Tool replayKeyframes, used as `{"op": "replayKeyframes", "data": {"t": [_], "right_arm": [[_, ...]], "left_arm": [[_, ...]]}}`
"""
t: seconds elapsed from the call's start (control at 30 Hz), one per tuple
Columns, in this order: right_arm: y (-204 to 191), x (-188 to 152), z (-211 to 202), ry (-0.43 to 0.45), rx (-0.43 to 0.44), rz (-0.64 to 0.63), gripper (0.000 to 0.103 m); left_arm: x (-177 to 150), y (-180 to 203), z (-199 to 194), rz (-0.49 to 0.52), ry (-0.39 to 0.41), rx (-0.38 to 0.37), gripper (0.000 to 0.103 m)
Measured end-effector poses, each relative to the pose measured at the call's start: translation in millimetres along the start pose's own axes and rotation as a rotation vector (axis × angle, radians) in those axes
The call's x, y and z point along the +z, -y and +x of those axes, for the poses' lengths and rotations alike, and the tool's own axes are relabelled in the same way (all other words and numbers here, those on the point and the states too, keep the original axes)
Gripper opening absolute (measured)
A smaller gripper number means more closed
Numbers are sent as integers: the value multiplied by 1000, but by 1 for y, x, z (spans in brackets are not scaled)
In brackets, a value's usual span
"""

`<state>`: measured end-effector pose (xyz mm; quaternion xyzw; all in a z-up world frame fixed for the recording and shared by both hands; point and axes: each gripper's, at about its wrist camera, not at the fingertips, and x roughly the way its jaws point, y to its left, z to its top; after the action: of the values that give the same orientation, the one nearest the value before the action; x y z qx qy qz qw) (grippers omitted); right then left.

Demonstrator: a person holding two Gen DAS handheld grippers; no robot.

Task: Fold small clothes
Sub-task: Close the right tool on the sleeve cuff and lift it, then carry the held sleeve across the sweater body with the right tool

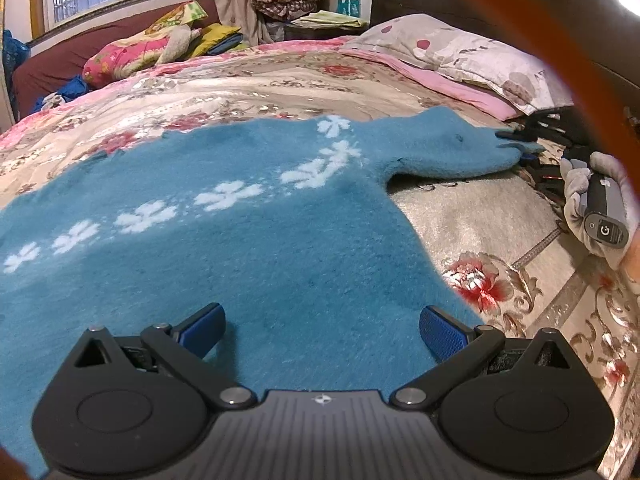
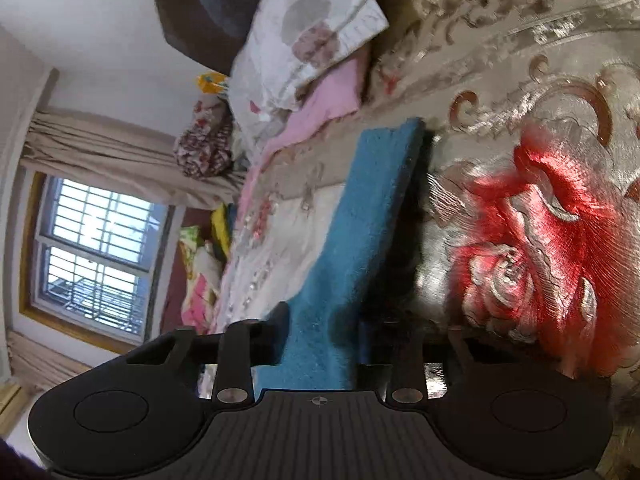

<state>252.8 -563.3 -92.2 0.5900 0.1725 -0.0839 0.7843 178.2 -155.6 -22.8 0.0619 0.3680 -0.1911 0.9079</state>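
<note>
Our left gripper (image 1: 322, 330) has its jaws spread wide and holds nothing; its blue pads (image 1: 442, 334) hover just over the body of the blue fleece sweater (image 1: 248, 248), which lies flat on the floral bedspread (image 1: 480, 216) with a line of white flower marks running across it. Our right gripper (image 2: 320, 340) is turned on its side, and its jaws have drawn in on the sleeve (image 2: 352, 264) near the cuff; the fleece fills the gap between them, so we judge it gripped, though the blur hides the contact itself. In the left view that sleeve (image 1: 448, 148) stretches out toward the pillow (image 1: 448, 48). To fold it well, we should lift the cuff only enough to clear the bedspread, carry it across the body toward the flower row, and press the shoulder area down with the left gripper so the body does not drag or bunch.
</note>
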Motion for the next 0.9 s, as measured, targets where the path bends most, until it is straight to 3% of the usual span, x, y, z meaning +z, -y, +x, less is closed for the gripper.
{"op": "replayKeyframes", "data": {"t": [0.13, 0.37, 0.6, 0.9], "right_arm": [[-6, 1, -7, 0, 50, 26, 12], [-70, -30, -24, -30, 190, -141, 11], [-146, -117, -4, -173, 247, -303, 11], [-214, -254, 40, -339, 179, -639, 11]], "left_arm": [[-8, -12, -18, -1, 16, 24, 103], [-29, -45, -51, -38, 52, 57, 103], [-42, -81, -73, -92, 113, 69, 103], [-59, -131, -93, -199, 193, 79, 103]]}}
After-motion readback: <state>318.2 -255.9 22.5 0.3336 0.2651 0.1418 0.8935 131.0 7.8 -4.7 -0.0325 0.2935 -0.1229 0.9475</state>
